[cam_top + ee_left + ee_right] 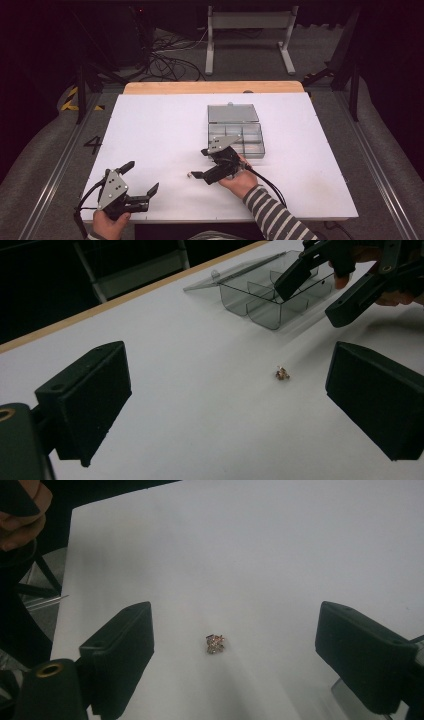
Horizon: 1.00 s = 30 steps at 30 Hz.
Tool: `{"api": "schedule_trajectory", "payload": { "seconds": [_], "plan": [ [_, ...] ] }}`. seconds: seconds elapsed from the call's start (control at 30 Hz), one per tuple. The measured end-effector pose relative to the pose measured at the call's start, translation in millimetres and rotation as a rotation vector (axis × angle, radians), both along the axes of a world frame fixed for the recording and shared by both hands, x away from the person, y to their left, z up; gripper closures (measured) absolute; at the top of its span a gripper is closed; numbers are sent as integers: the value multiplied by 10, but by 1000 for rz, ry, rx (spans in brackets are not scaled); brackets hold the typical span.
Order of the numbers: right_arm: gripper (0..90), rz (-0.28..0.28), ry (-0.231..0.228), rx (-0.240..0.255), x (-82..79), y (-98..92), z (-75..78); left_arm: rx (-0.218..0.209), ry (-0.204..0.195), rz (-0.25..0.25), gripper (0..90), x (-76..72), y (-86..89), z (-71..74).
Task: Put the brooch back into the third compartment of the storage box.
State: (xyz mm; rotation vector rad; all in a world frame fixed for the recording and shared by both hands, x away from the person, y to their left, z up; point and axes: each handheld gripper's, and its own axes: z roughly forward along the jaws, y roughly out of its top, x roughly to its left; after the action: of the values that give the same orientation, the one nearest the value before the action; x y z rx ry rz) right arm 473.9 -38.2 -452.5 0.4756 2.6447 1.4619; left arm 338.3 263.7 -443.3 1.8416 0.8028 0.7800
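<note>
White flat-topped desk (pixel 150 130) w/ a light wooden strip along its far edge. On it: clear grey plastic compartment box (pixel 235 135), lid open, right of centre; tiny brownish crumpled scrap (pixel 189 174) near the middle, well apart from box.

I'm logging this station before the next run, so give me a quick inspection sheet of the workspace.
Surface: white table top, wooden strip along the far edge.
Job's things: small gold trinket lying loose on the table; clear compartment box with its lid open, compartments look empty.
Clutter: nothing seen.
Tongs: right tongs open, aimed at the trinket, not touching it; left tongs open, holding nothing, near the front edge.
Cables: black lead trailing from the right tongs; tangle on the floor behind.
Surroundings: dark room, grey metal stand beyond the table.
</note>
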Motion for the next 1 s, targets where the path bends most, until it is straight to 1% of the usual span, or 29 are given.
{"api": "schedule_trajectory", "payload": {
  "seconds": [0.1, 0.2, 0.33, 0.5, 0.63, 0.87, 1.0],
  "plan": [
    [191, -9, 15, 7, 7, 8, -13, -1, 5, -3, 52, -2, -7, -2],
    [221, -12, 31, 10, 16, 30, -38, 2, 1, -1, 52, 0, -5, 0],
    [261, -12, 37, -6, 14, 68, -70, 4, 1, -2, 52, 4, -2, -1],
    [313, -15, 34, -27, 12, 127, -120, 3, 4, -2, 52, 6, -4, -3],
    [337, -17, 29, -43, 11, 176, -161, 0, 7, -2, 52, 6, -2, -4],
    [380, -27, 44, -56, 27, 251, -239, 3, 4, -3, 52, 9, -1, -5],
    [408, -23, 39, -74, 33, 286, -277, 3, 8, -4, 52, 7, 1, -4]
  ]
}}
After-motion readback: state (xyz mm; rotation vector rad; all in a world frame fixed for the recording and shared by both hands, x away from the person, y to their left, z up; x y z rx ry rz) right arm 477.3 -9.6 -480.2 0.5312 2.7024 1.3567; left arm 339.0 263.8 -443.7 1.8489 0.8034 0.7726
